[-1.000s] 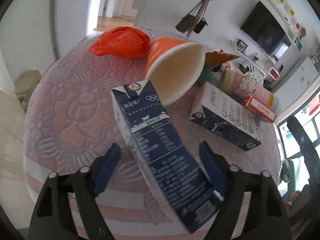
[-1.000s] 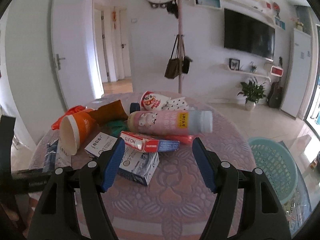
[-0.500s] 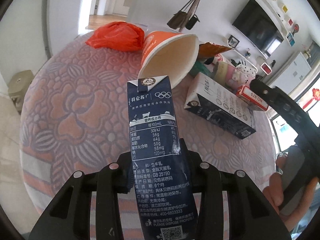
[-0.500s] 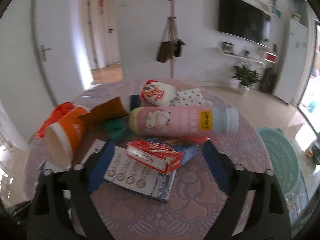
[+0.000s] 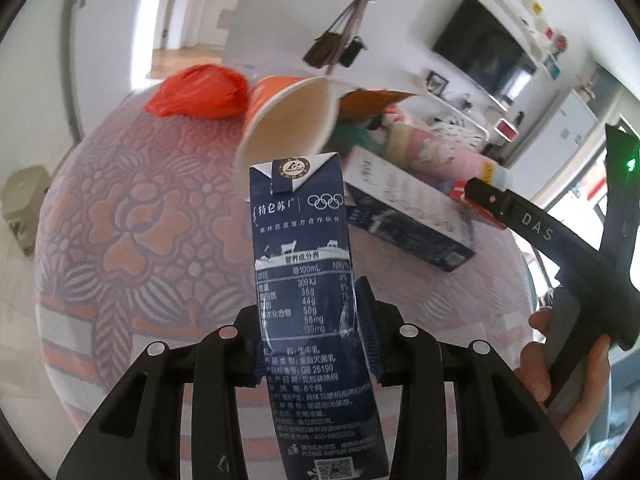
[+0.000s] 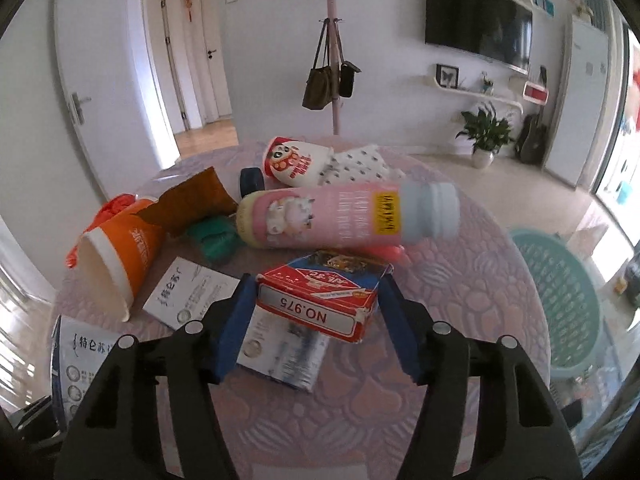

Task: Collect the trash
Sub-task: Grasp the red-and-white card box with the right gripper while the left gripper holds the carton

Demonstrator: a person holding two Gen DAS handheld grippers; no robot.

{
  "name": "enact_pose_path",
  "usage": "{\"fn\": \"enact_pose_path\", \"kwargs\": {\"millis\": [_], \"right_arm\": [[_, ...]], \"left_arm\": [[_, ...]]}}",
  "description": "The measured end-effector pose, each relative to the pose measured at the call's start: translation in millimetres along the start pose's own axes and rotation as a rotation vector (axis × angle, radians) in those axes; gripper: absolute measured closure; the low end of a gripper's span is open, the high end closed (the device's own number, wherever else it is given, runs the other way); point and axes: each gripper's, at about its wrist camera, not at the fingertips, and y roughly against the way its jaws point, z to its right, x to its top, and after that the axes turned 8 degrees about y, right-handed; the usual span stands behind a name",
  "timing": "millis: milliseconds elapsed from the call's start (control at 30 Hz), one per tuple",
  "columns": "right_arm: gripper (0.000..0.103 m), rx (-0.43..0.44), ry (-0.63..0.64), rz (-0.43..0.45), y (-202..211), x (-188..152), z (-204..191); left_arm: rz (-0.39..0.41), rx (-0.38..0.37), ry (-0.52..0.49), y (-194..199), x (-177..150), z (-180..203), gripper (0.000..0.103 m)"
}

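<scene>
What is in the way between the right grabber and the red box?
Nothing visible. The right gripper has just been closing, and the red box already sits between its blue pads, lying on a white carton.

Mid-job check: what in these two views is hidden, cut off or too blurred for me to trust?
- Left wrist: milk carton bottom end cut off by the frame edge.
- Left wrist: pink bottle blurred, partly behind the paper cup.
- Right wrist: whether the right gripper pads touch the red box is unclear.
- Right wrist: basket contents not visible.

A wall-mounted television (image 6: 478, 20) hangs above a potted plant (image 6: 485, 132), bags (image 6: 325, 80) dangling from a coat stand (image 6: 334, 52).
</scene>
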Motion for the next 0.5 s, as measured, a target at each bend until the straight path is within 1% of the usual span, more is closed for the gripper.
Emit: {"fn": "enact_pose_path", "kwargs": {"millis": [100,133,167,200,233,267,300,467,500], "right_arm": [[0.044,0.003,0.0,0.045,17,-8,18],[0.064,0.008,0.008,0.063,23,-12,24],[0.069,0.032,0.012,0.074,29,-15,30],[0.076,0.035,0.014,0.077,35,-16,35],[0.076,0.016,0.028,0.067,36,-17,38],[0.076,0.019,0.046,0.057,37,-19,39],[0.076,0.045,0.073,0.045,37,-22,40],[0.075,-0.002,0.058,0.001,34,-35,52],[0.069,0.0,0.045,-0.002,35,-37,57]], "left_arm": [[0.004,-0.04,-0.034,7,-6,8,0.067],[0.004,-0.059,-0.042,9,-7,12,0.067],[0.006,-0.072,-0.049,10,-8,16,0.067],[0.011,-0.084,-0.061,11,-8,21,0.067],[0.014,-0.091,-0.073,11,-9,26,0.067],[0.017,-0.1,-0.09,12,-9,31,0.067],[0.017,-0.105,-0.107,12,-10,35,0.067],[0.004,-0.112,-0.14,5,-14,46,0.067],[0.005,-0.111,-0.144,5,-15,47,0.067]]}}
